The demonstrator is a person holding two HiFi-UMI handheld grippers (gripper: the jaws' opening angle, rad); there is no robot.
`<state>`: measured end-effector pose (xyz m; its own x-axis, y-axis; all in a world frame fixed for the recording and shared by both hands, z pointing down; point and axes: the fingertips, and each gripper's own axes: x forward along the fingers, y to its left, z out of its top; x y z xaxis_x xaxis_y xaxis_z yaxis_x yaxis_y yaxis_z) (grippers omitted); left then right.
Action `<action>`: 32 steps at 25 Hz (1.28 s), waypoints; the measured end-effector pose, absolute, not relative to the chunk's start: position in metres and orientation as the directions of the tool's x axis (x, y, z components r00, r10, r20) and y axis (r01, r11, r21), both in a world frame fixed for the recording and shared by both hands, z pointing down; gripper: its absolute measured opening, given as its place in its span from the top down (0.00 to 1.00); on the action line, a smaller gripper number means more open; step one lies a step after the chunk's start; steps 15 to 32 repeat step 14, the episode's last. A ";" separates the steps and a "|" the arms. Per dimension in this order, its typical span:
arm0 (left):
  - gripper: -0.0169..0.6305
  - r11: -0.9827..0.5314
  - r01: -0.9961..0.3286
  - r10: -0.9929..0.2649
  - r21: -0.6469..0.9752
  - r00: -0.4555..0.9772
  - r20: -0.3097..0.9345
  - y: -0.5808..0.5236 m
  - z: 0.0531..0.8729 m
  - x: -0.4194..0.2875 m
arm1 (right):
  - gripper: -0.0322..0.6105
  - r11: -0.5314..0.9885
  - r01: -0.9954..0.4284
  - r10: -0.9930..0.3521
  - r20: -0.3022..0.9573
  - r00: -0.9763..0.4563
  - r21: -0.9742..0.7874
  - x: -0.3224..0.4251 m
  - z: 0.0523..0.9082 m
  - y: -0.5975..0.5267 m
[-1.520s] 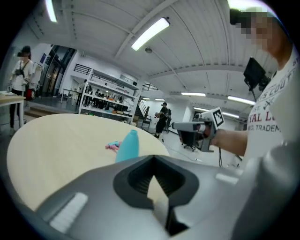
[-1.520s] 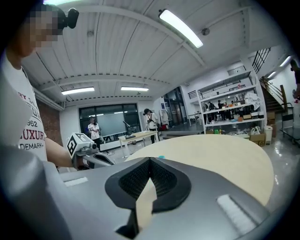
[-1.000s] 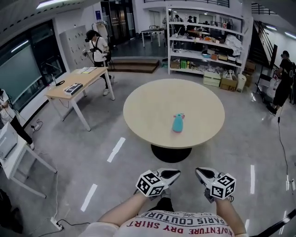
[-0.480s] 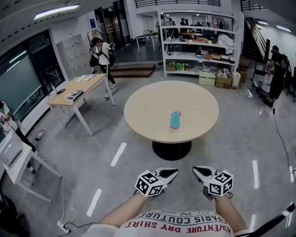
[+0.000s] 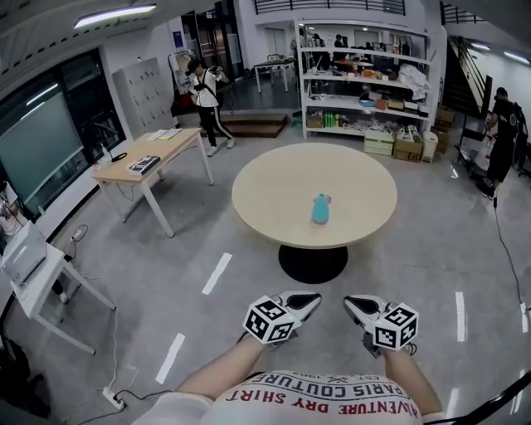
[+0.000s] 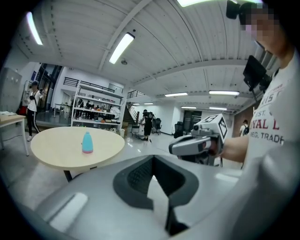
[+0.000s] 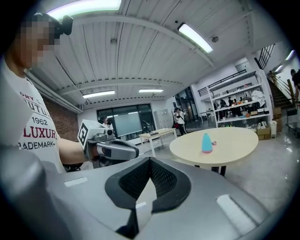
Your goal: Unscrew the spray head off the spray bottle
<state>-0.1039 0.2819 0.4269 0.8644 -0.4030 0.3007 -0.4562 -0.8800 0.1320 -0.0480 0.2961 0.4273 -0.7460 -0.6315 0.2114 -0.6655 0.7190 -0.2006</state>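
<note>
Both my grippers, left gripper (image 5: 310,300) and right gripper (image 5: 352,303), are pressed together on nothing, low by my waist, while the teal spray bottle (image 5: 320,209) stands upright well ahead on the round table (image 5: 257,195), neither arm clearly nearer.

Worn: a white, short-sleeved shirt (image 5: 319,400) with red block lettering across the chest, at 6 o'clock in the head view. A black camera unit (image 6: 236,8) sits on the head. The left gripper (image 5: 312,302) and right gripper (image 5: 352,304) have smooth grey shells with black textured pads. The left marker cube (image 5: 270,322), at 7 o'clock, and right marker cube (image 5: 397,327), at 5 o'clock, are white with black square markers.
</note>
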 end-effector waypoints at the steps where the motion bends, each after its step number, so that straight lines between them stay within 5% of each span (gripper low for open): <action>1: 0.97 -0.879 -0.459 -0.406 0.131 0.863 0.301 0.283 0.426 -0.105 | 0.95 0.723 -0.663 -0.630 0.210 -0.748 -0.196 -0.050 0.425 0.297; 32: 0.97 -0.869 -0.475 -0.419 0.139 0.855 0.305 0.286 0.433 -0.103 | 0.95 0.732 -0.649 -0.617 0.202 -0.760 -0.205 -0.052 0.425 0.303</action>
